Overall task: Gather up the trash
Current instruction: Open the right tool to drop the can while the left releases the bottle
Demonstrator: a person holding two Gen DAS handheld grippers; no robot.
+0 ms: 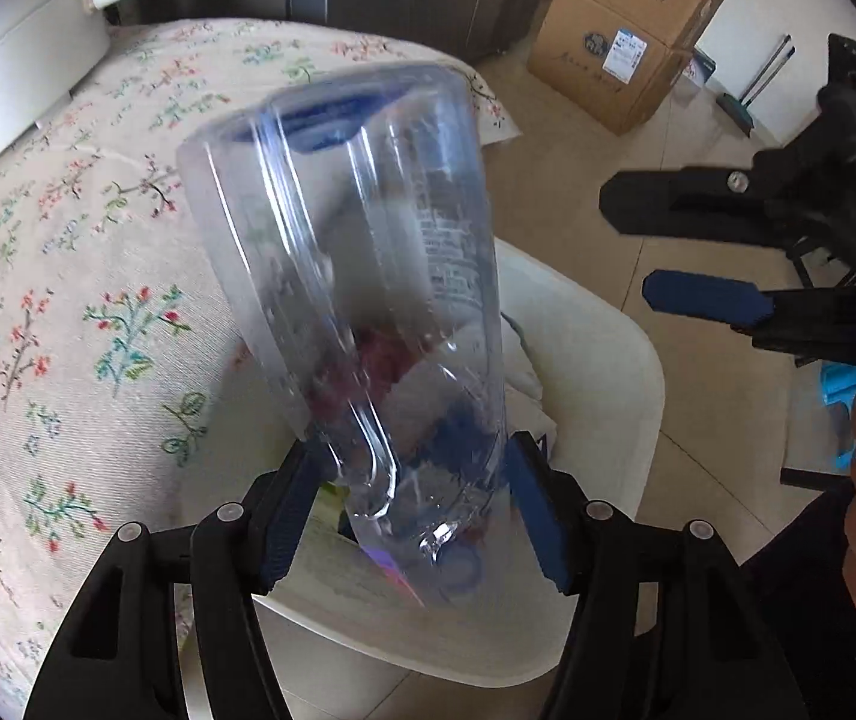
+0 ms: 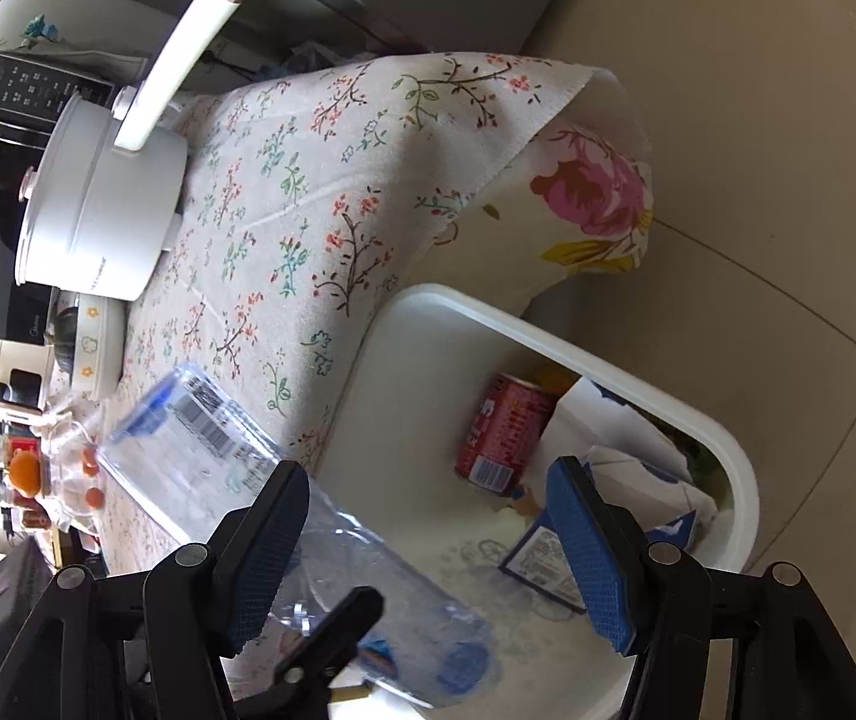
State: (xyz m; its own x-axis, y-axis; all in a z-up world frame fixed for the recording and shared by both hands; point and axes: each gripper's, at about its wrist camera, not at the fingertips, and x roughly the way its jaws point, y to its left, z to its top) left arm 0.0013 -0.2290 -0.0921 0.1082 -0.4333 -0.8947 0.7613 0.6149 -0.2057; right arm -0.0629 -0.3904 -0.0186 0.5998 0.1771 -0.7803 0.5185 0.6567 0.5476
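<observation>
One clear plastic bottle with a blue cap (image 1: 362, 300) fills the left wrist view, pinched near its neck end between the blue-padded fingers of the left gripper (image 1: 422, 516); the fingers sit close together, both pads pressed on the bottle's sides. Long axis runs away from the fingers, base far and tilted up-left, cap end low by the fingers. Bottle hangs right over the white rounded plastic trash bin (image 1: 608, 372), which stands on the tiled floor just beside the worktop under a floral cloth (image 1: 68, 300). Looks empty, walls thin, so likely light and slippery. The right gripper (image 1: 632, 252) shows at the right edge, well apart from the bottle, fingers spread, nothing between them, aimed toward it

Right wrist view: same bottle (image 2: 236, 480) lies across the lower left, cap end down over the bin (image 2: 734, 480), base toward the worktop (image 2: 308, 180). Right gripper (image 2: 428, 552) fingers wide open and empty; bottle passes in front of the left finger, contact cannot be told. One black finger of the left gripper (image 2: 326, 642) shows on the bottle. Inside the bin: a red drink can (image 2: 503, 432) and white and blue cartons (image 2: 626, 468). A white pot with long handle (image 2: 98, 210) stands on the worktop

Judgement: left hand is the nearer; the coming move is probably just release, bottle drops cap-first into the bin
</observation>
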